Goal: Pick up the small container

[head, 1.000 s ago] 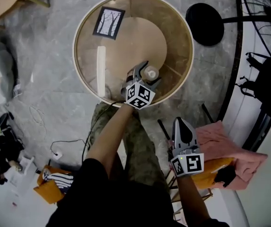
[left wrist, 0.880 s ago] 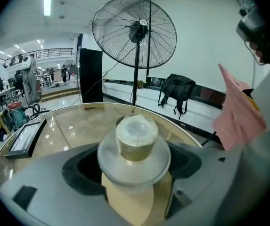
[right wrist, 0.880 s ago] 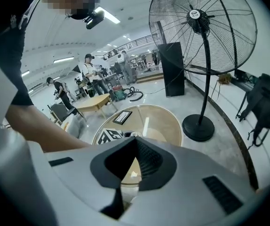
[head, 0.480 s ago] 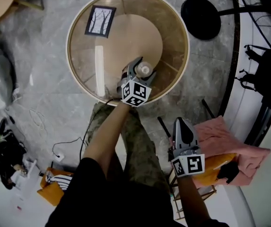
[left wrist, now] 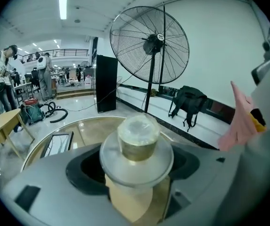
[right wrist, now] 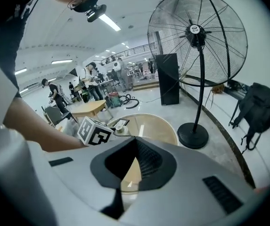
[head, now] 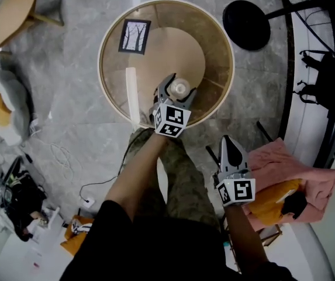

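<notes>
**A:** Over at the far left, on the grey floor, what lies there?

**B:** A pale cushion [head: 3, 107] with a yellow patch, well apart from the round glass table [head: 102, 69].

**A:** And on the table?

**B:** Toward its back left, a small framed picture [head: 134, 36] of bare trees lies flat. At the near edge, the left claw [head: 180, 90] reaches in over the rim.

**A:** Where is the small container?

**B:** Right between that claw's two jaws. The small container [left wrist: 137, 145] is a clear-topped pot, upright, with a wide round flange below the top. In the left gripper view the flange spans the gap and meets a jaw on each side, so the claw is gripping it with its jaws set wide.

**A:** Is it lifted off the glass?

**B:** I cannot tell.

**A:** Further right?

**B:** The right claw [head: 228, 144] hangs off the table, beside the person's leg. Its jaws are pressed together with nothing between them. Just right of it lies a pink cloth [head: 278, 165] over something orange. Near the top is the round black base of a fan [head: 247, 25], and at the far right a black bag [head: 330, 86] sits by the wall.
</notes>
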